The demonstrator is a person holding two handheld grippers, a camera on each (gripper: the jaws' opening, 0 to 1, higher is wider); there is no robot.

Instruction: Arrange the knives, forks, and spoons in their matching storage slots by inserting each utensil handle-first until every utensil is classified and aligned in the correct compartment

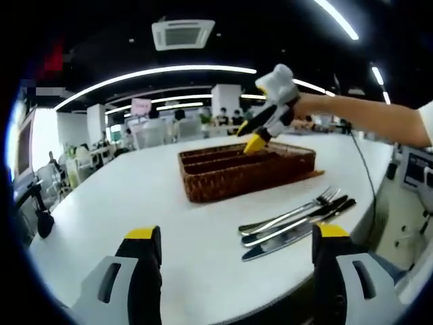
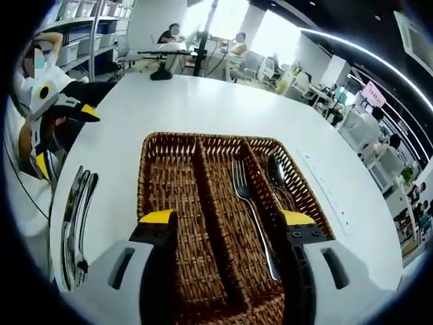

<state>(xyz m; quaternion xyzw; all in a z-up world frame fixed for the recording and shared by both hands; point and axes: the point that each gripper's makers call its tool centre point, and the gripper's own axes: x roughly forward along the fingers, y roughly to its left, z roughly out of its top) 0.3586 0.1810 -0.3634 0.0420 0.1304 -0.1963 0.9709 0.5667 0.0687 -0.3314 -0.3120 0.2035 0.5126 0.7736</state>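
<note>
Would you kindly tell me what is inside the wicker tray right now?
The wicker tray holds a fork in its middle slot and a spoon in the next; the third slot looks empty. The right tool covers the near ends.

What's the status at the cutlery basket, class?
Both tongs open, empty. Right tongs over wicker basket; fork in middle slot, spoon beside. Loose cutlery on table. Nothing blocking.

I see bright ceiling strip lights (image 1: 155,73), window glare far off, sharp centre, strong fisheye bending at edges.
</note>
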